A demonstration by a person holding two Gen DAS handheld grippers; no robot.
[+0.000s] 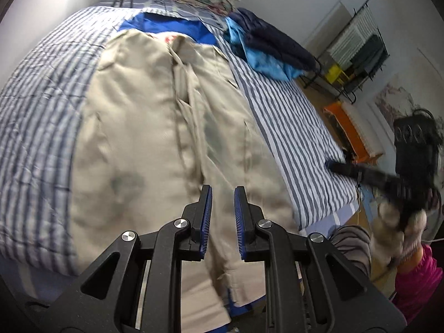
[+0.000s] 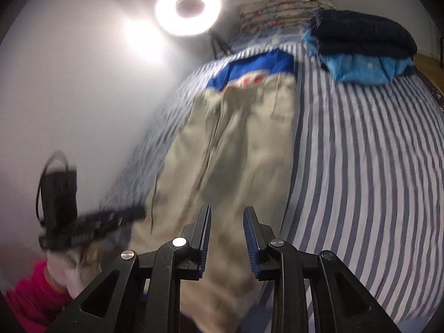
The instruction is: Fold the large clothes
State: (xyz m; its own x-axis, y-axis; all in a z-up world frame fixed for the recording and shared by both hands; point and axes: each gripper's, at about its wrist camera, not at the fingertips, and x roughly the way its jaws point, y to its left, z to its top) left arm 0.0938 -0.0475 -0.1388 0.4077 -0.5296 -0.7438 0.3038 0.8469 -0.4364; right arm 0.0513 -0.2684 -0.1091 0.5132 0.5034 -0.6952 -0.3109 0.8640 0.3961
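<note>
Beneath both empty claws (image 1: 223, 191) (image 2: 227, 212) lies beige clothing (image 1: 144, 116).

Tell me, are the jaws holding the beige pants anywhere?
No. Both the left gripper and the right gripper hover above the beige pants with a clear gap between their jaws and nothing in it.

Ring light (image 2: 188, 7) glares at 11 o'clock, washing out wall (image 2: 83, 97). Motion blur smears beige garment (image 2: 222, 152). Fisheye bends edges, dark vignette corners.
</note>
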